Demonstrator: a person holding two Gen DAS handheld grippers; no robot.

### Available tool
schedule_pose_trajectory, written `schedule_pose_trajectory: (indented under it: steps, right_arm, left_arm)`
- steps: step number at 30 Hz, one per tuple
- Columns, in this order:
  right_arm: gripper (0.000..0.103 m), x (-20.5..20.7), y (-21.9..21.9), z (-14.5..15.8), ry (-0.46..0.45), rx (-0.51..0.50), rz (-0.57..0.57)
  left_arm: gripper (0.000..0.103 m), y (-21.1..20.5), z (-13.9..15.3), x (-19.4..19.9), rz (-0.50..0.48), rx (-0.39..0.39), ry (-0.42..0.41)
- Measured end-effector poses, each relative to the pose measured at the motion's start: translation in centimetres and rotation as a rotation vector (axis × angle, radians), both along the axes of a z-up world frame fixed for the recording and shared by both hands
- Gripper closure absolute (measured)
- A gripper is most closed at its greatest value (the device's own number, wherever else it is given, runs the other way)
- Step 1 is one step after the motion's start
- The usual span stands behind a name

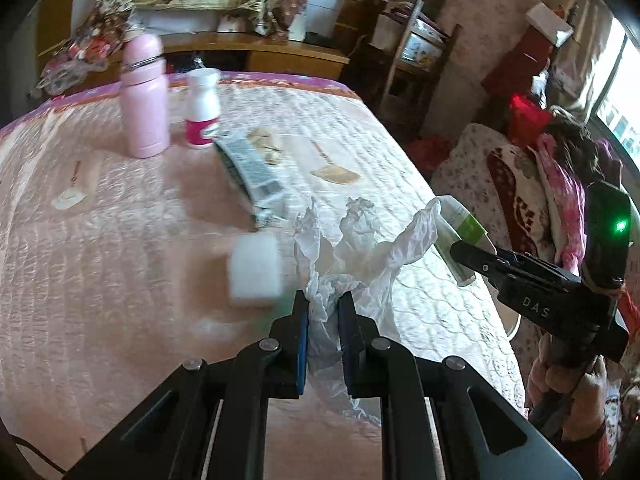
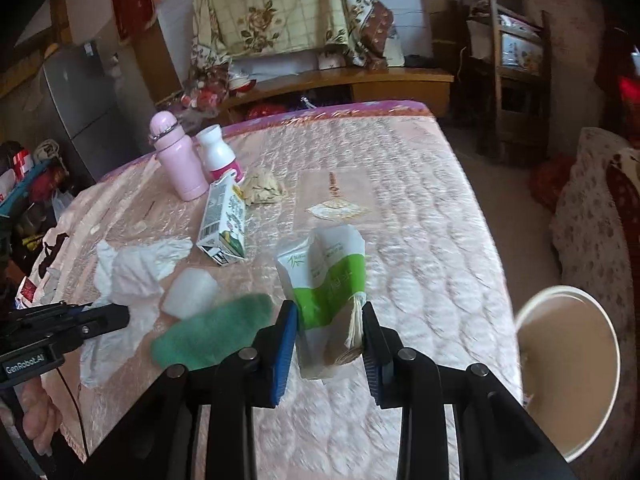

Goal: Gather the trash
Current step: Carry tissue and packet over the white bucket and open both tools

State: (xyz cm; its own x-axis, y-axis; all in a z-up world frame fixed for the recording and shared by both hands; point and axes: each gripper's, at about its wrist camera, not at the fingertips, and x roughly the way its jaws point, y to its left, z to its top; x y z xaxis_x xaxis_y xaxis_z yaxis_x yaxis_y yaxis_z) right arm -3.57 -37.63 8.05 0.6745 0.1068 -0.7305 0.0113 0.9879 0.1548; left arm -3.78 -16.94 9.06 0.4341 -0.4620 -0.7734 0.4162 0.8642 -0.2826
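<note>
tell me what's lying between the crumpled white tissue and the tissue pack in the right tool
In the right wrist view, a white foam block and a green scrubbing pad lie between the crumpled tissue and the green-and-white tissue pack.

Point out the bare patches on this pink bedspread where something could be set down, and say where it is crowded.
Free: the right half of the bedspread, from the fan print to the far edge, and the near strip toward the bin. Crowded: the left side, where the pink bottle, white bottle, carton, foam block and green sponge cluster.
</note>
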Motion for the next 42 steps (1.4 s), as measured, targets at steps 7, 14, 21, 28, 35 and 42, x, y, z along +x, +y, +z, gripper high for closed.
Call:
schedule_pose_trajectory:
  steps: [7, 14, 21, 28, 35, 42]
  right_arm:
    - [0.070, -3.6, -3.1, 0.8, -0.026, -0.013, -0.049]
    - [0.070, -6.7, -7.9, 1.0, -0.035, -0.008, -0.133]
    - [0.070, -9.3, -13.0, 0.4, -0.026, 0.004, -0.222]
    - [0.070, -11.1, -17.7, -0.8, -0.011, 0.024, -0.320]
    - [0.070, -12.1, -21.5, -2.7, 0.020, 0.042, -0.402]
    - [0.070, -12.7, -24.8, -4.6, 0.042, 0.090, -0.493]
  left_arm:
    - [0.088, -5.1, 0.0, -2.0, -0.079, 0.018, -0.012]
    - [0.088, -10.4, 0.1, -3.4, -0.144, 0.035, -0.031]
    - [0.088, -15.1, -0.2, -4.4, -0.198, 0.067, -0.047]
    - [0.088, -19.8, -0.6, -5.0, -0.252, 0.081, -0.052]
    - [0.088, -24.3, -2.0, -5.1, -0.290, 0.104, -0.045]
    - [0.088, -27.6, -3.6, -4.7, -0.301, 0.113, -0.033]
